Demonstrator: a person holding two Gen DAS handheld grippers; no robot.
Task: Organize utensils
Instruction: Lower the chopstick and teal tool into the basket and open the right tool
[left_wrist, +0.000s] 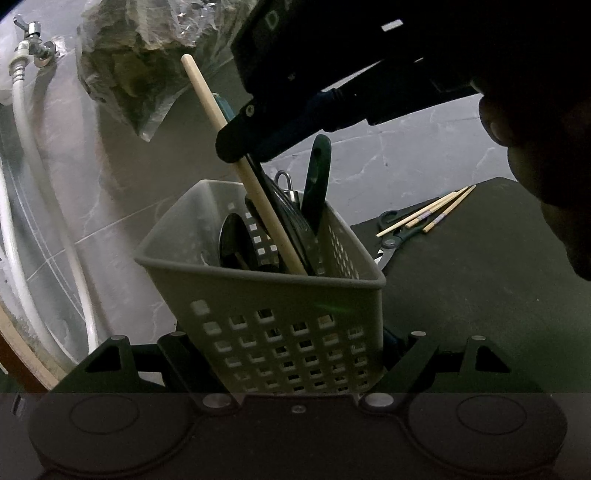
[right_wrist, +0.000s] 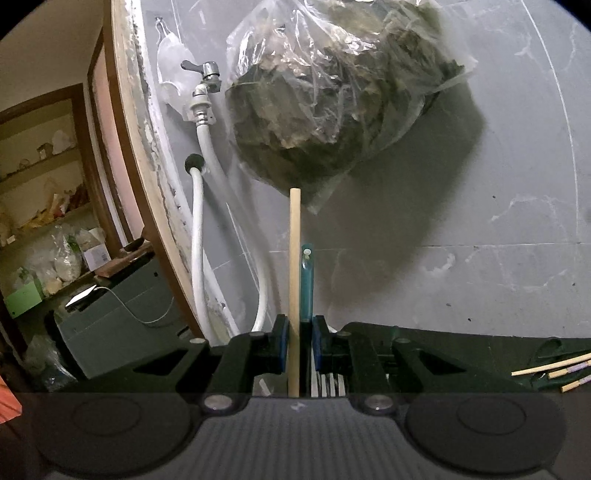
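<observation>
A home utility corner: grey marble-look wall tiles (right_wrist: 498, 258), a wall tap (right_wrist: 207, 74) with white hose (right_wrist: 197, 258) upper left, cluttered pantry shelves (right_wrist: 40, 177) far left.

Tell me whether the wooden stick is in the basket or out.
In. The stick's lower end sits inside the basket, leaning against other utensils.

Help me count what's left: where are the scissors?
In the left wrist view the scissors lie on the dark mat, right of the basket, beside loose chopsticks.
</observation>
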